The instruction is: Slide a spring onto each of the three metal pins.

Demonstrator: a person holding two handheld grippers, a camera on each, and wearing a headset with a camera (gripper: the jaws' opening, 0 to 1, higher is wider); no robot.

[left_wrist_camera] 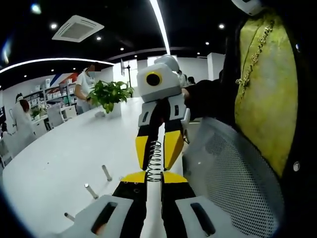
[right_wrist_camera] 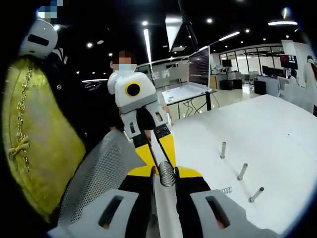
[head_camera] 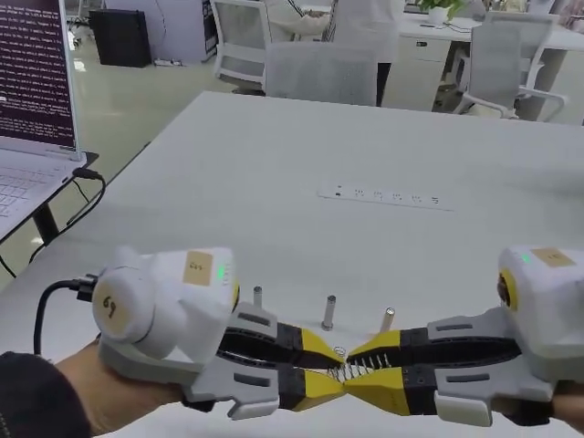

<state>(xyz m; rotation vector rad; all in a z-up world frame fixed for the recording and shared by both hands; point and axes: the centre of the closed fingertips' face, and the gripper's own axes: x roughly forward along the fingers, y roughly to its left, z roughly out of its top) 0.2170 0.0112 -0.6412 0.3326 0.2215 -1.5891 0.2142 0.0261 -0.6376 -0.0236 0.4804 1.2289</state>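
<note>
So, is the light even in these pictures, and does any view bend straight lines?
Head view: soft even light, no hard shadows on the table; the pins are sharp. Left gripper view: fisheye bends the ceiling light strip into a curve; the spring is sharp. Right gripper view: same bending, dark ceiling, bright table.

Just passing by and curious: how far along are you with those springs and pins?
Nothing looks finished yet: the three pins all stand bare. In hand: one spring is pinched at its ends between the left tongs and the right tongs. Left to do: all three pins. A second spring lies on the table beside them.
</note>
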